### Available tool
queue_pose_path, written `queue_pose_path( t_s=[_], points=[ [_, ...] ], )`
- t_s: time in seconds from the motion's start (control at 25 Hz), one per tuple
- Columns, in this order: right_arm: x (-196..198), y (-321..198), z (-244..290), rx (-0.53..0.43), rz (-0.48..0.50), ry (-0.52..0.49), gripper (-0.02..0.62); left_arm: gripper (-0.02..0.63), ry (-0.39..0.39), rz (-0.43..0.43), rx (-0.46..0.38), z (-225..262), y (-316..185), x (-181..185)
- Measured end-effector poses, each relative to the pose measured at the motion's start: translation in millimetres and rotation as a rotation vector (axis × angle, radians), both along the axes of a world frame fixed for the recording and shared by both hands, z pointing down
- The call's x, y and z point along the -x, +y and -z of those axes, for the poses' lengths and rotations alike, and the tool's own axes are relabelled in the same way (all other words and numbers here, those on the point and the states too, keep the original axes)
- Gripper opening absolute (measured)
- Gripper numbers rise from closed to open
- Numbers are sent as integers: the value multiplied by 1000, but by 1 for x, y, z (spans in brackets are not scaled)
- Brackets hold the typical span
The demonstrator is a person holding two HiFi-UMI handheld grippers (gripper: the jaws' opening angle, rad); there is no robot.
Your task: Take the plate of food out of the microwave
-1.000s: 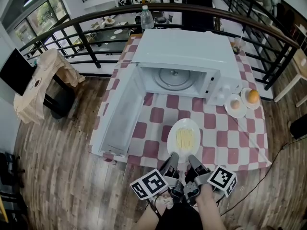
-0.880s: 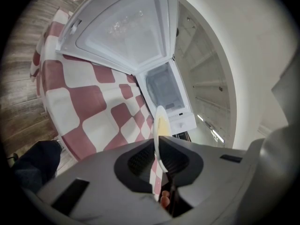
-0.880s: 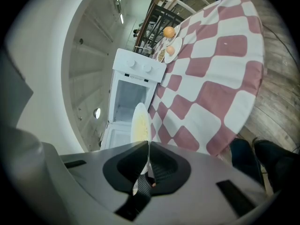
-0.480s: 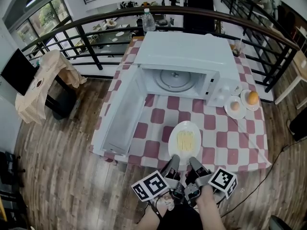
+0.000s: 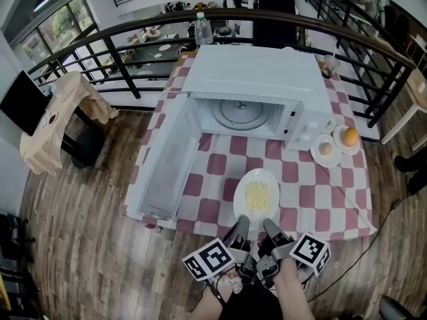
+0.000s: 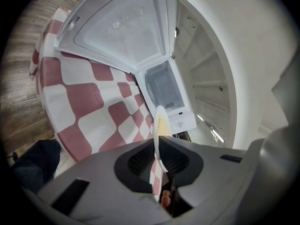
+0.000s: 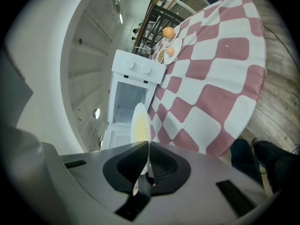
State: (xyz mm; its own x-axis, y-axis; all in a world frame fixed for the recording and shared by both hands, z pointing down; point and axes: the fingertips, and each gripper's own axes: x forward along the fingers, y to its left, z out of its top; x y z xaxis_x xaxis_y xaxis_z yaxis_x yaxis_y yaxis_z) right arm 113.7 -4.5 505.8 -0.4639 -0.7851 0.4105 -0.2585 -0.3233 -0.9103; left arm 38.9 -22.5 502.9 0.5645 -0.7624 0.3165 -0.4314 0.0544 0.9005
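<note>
A white plate of pale yellow noodles [image 5: 256, 196] lies over the checked tablecloth [image 5: 313, 192], in front of the white microwave [image 5: 250, 85]. The microwave's door [image 5: 167, 162] hangs wide open and its glass turntable [image 5: 241, 111] is bare. My left gripper [image 5: 240, 227] is shut on the plate's near rim, left side. My right gripper [image 5: 271, 228] is shut on the same rim, right side. In the left gripper view the plate [image 6: 159, 135] shows edge-on between the jaws. In the right gripper view the plate [image 7: 140, 128] shows edge-on too.
Two small plates with an egg [image 5: 325, 149] and an orange [image 5: 351, 136] sit right of the microwave. A water bottle [image 5: 203, 25] stands behind it. A dark railing [image 5: 133, 29] curves behind the table. Wooden floor [image 5: 73, 225] lies to the left and front.
The plate and both grippers hold about the same place; the view has shifted only slightly.
</note>
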Motion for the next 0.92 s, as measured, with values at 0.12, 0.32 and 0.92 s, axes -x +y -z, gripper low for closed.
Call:
queue_pose_path(
  t_s=[0.12, 0.32, 0.92],
  points=[
    [-1, -2, -1, 12, 1, 8, 18, 57, 0, 1, -1, 0, -3, -1],
    [1, -6, -1, 17, -5, 10, 18, 57, 0, -2, -4, 0, -8, 2],
    [12, -38, 3, -45, -10, -21, 18, 57, -4, -13, -4, 0, -33, 9]
  ],
)
